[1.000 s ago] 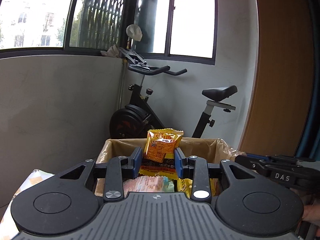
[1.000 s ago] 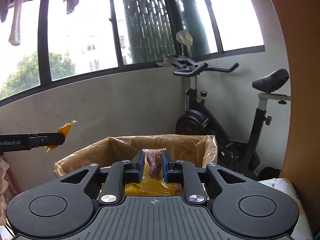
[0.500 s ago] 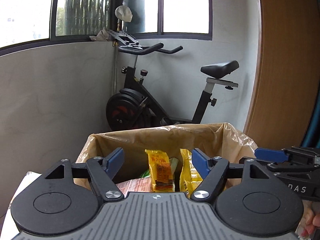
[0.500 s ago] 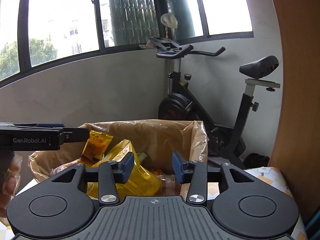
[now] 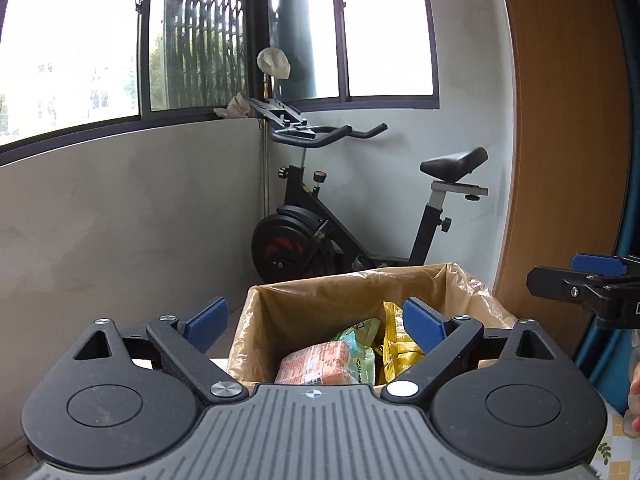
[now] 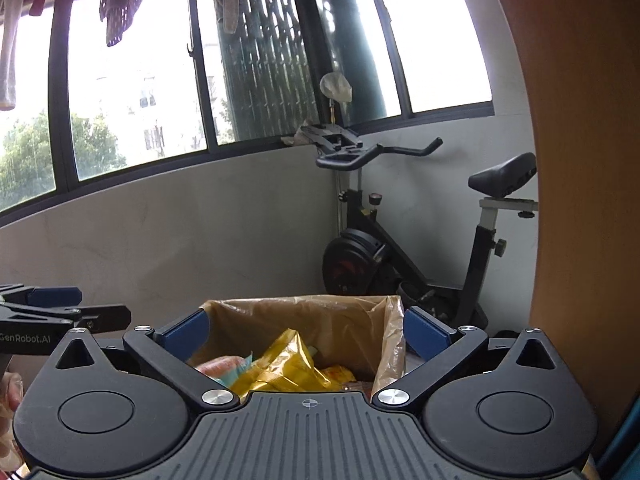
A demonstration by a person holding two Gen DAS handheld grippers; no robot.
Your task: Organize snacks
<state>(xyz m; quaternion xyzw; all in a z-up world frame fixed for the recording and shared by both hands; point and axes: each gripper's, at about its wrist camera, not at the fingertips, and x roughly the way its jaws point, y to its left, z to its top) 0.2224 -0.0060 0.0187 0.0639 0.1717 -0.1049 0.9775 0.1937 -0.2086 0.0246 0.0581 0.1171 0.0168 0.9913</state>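
Snacks, left wrist view: an orange-pink packet point(image 5: 316, 362), a pale green packet point(image 5: 360, 340) and a yellow packet point(image 5: 398, 344) lie in the lined box point(image 5: 348, 284), lower centre of the frame.
Left gripper point(image 5: 316, 322): jaws wide apart and opening, nothing pressed between the pads; the box mouth shows in the gap.
Right gripper, same view point(image 5: 596, 276): enters at the right edge, beside the box's right rim.
Snacks, right wrist view: a crumpled yellow bag point(image 6: 280, 372) rides high on the pile, lower centre, with a pink packet point(image 6: 218, 364) to its left.
Right gripper point(image 6: 306, 334): jaws apart and opening, empty.
Left gripper, same view point(image 6: 60, 308): at the left edge, near the box's left rim.
Risk, liner: a blue pad could snag the loose liner point(image 6: 390, 344) on leaving and drag the box.
Risk, pile: the high yellow bag may slide over the rim if nudged.
Risk, grippers: both work near one opening, so they could collide.
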